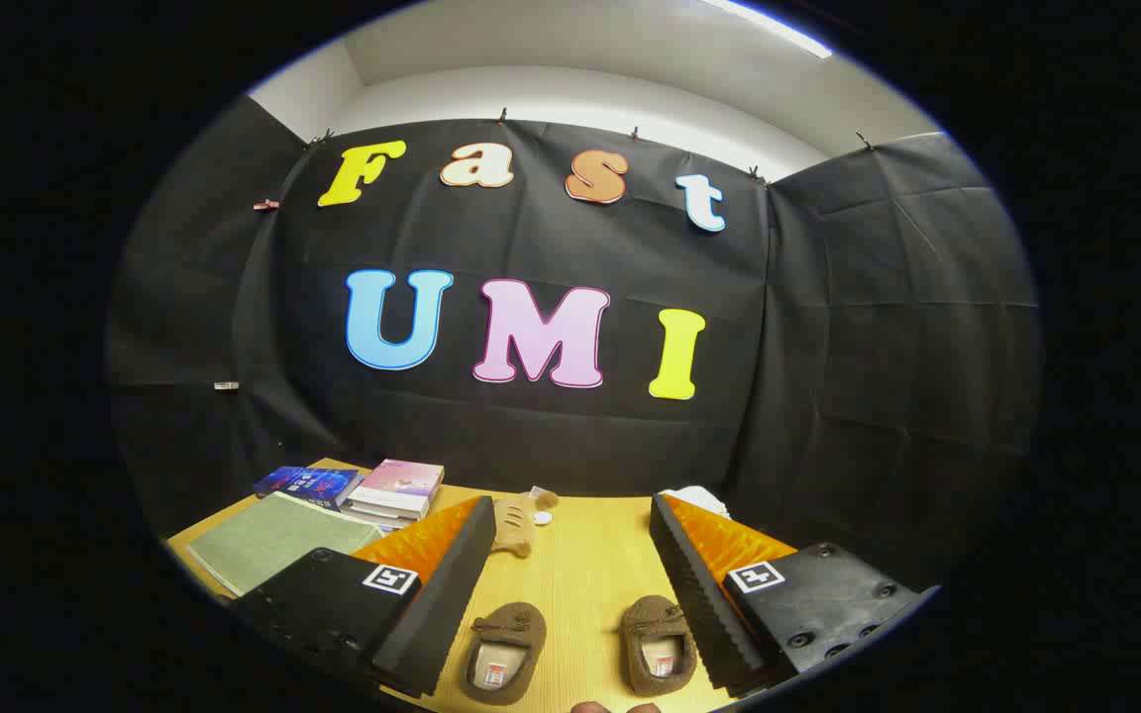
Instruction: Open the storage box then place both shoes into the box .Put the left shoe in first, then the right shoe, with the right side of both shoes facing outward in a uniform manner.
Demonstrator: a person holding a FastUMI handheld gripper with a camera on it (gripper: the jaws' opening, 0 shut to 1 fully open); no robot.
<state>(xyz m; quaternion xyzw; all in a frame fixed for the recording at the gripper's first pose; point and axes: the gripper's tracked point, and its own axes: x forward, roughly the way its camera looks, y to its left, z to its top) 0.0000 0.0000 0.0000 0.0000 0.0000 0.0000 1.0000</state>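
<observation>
Two small brown moccasin-style shoes lie side by side on the wooden table (pixel 580 574), toes pointing away from me. The left one (pixel 503 654) is close to my left finger and the right one (pixel 660 646) is close to my right finger. Both sit low between the fingers. My gripper (pixel 570 515) is held above them with its fingers wide apart and nothing between the pads.
Beyond the fingers a tan plush toy (pixel 521 523) lies on the table. A stack of books (pixel 394 489), a blue book (pixel 308 484) and a green mat (pixel 263 555) are at the far left. Something white (pixel 697 497) peeks behind the right finger.
</observation>
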